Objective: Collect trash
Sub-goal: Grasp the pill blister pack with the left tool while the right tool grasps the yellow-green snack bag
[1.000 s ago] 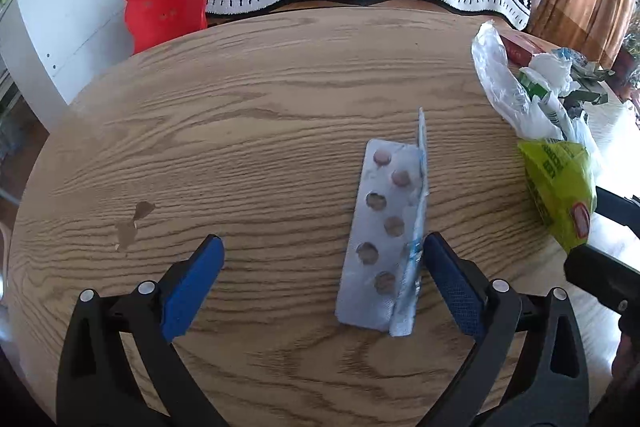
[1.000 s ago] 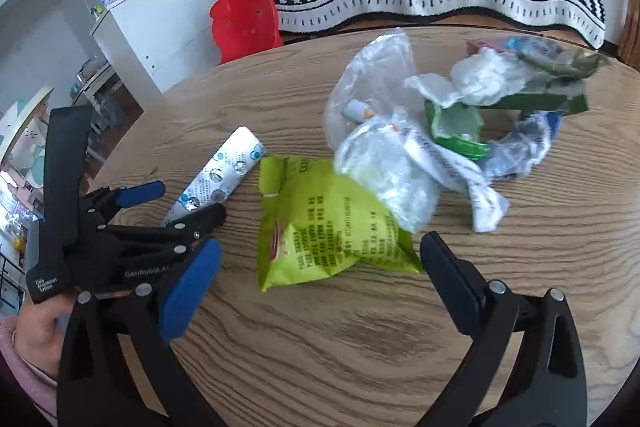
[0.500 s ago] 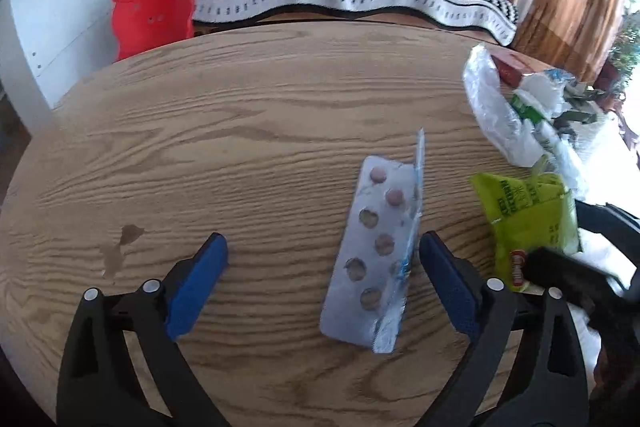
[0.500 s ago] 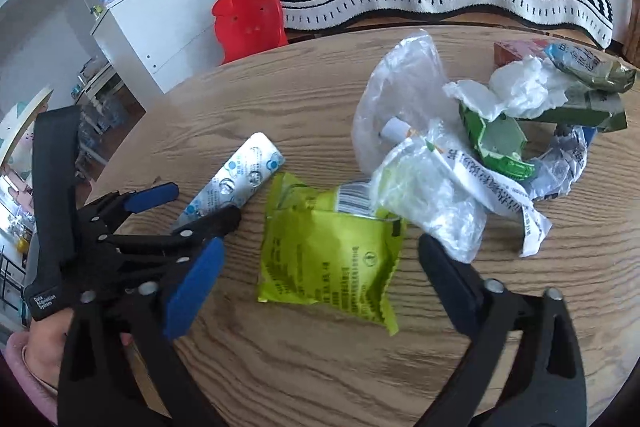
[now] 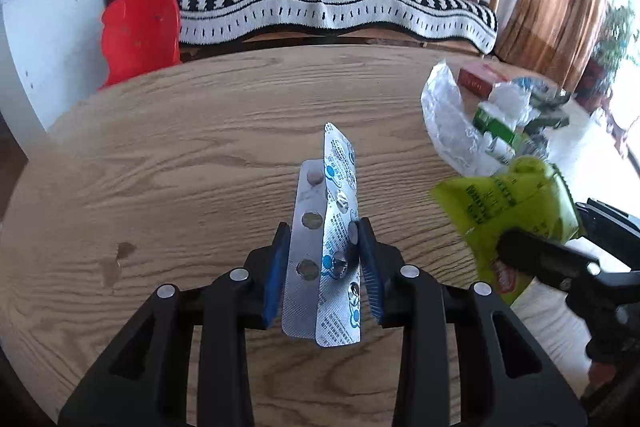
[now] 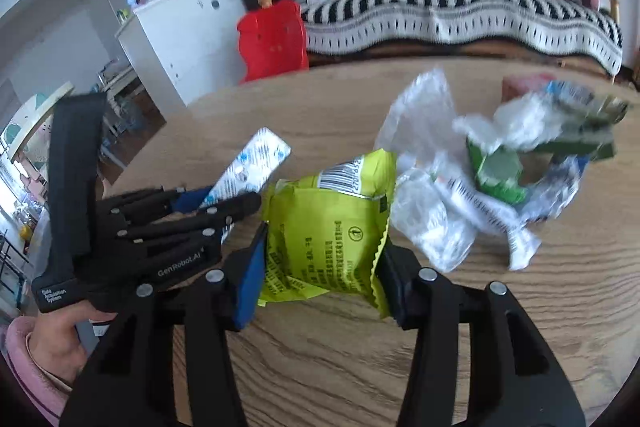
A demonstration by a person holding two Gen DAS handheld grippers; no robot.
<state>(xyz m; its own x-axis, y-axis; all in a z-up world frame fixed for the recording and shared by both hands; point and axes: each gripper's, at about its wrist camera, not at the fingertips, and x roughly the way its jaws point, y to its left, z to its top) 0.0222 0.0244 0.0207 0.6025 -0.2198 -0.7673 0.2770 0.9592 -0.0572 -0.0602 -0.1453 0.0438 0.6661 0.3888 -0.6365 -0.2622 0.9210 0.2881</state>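
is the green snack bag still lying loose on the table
No, the right gripper has just closed its jaws on the green snack bag.

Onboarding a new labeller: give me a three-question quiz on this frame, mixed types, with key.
1. True or false: the left gripper pinches the blister pack.
2. The right gripper holds: A) the red box; B) the green snack bag; C) the clear plastic bag.
3. Fill in: the remaining trash pile sits on the wooden ____.

Key: 1 true, its jaws have just been closing, with the pack between them. 2 B, likewise just clamped. 3 table.
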